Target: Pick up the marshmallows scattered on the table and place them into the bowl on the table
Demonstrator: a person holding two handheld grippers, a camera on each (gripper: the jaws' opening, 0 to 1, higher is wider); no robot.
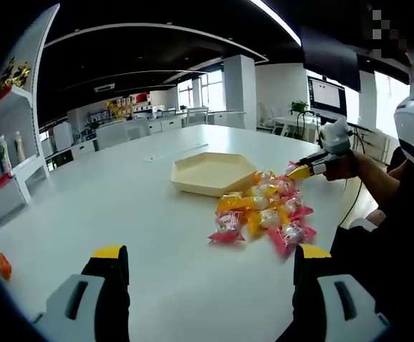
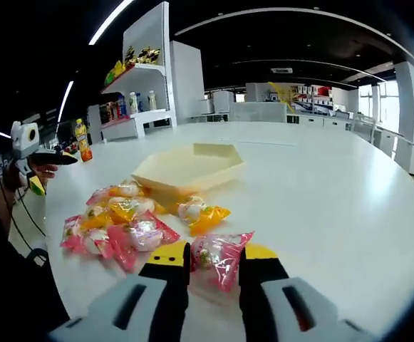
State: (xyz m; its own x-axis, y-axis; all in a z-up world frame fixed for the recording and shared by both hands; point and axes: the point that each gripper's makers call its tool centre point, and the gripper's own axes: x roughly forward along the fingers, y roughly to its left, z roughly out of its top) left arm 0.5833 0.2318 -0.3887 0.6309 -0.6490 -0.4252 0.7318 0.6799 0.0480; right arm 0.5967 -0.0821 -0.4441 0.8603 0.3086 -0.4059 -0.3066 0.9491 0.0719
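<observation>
A cream hexagonal bowl (image 1: 210, 172) (image 2: 185, 167) sits on the white table (image 1: 121, 206). Several marshmallows in pink and yellow wrappers (image 1: 264, 214) (image 2: 117, 221) lie heaped beside it. My left gripper (image 1: 210, 262) is open and holds nothing, well short of the heap. My right gripper (image 2: 216, 262) is shut on a pink-wrapped marshmallow (image 2: 217, 258) at the heap's edge, low over the table. In the left gripper view the right gripper (image 1: 308, 169) comes in from the right, its tip at the heap. In the right gripper view the left gripper (image 2: 35, 157) shows at far left.
White shelves with bottles and packets stand beside the table (image 1: 7, 142) (image 2: 132, 100). The person's arm (image 1: 370, 178) reaches in along the table's edge. Desks, chairs and a screen (image 1: 326, 92) stand farther back. Bare tabletop stretches beyond the bowl (image 2: 321, 178).
</observation>
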